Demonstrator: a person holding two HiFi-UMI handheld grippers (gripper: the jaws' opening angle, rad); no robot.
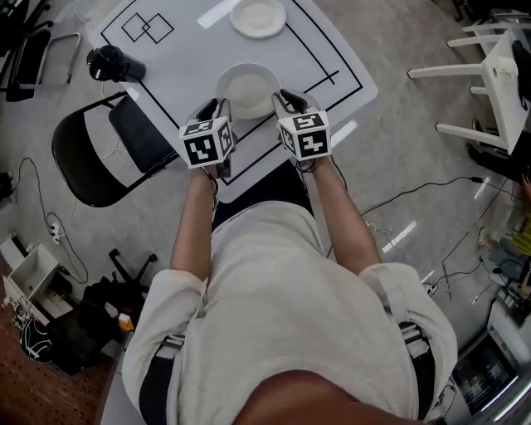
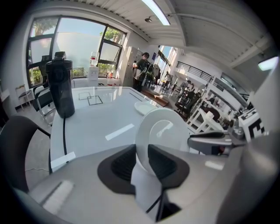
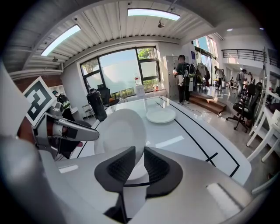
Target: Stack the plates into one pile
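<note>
Table (image 1: 191, 62): white top with black lines and squares drawn on it – the largest thing in the head view, filling its upper middle.
Person (image 1: 282, 307): in a pale short-sleeved shirt, at the near edge of the table, both forearms stretched forward.
Black chair (image 1: 108, 149): a folding chair on the floor at the table's left side, seat facing up.
White chair (image 1: 489, 83): on the floor to the right, well apart from the table.
Left gripper (image 1: 217, 112): its marker cube faces the head camera; in the left gripper view (image 2: 142, 162) the two dark pads are clenched on the rim of the held plate.
Right gripper (image 1: 286, 104): level with the left one and just beside it; in the right gripper view (image 3: 136, 164) its pads are likewise clamped on that plate's rim.
Held plate (image 1: 247, 90): white and round, carried between the two grippers over the near part of the table – its left edge in one, its right edge in the other; it rises out of the jaws in both gripper views (image 2: 164, 131) (image 3: 118, 131).
Far plate (image 1: 258, 17): a second white plate lying flat on the table beyond the held one, apart from it (image 2: 146, 107) (image 3: 160, 115).
Bottle (image 1: 108, 62): black, upright near the table's left edge (image 2: 60, 87).
</note>
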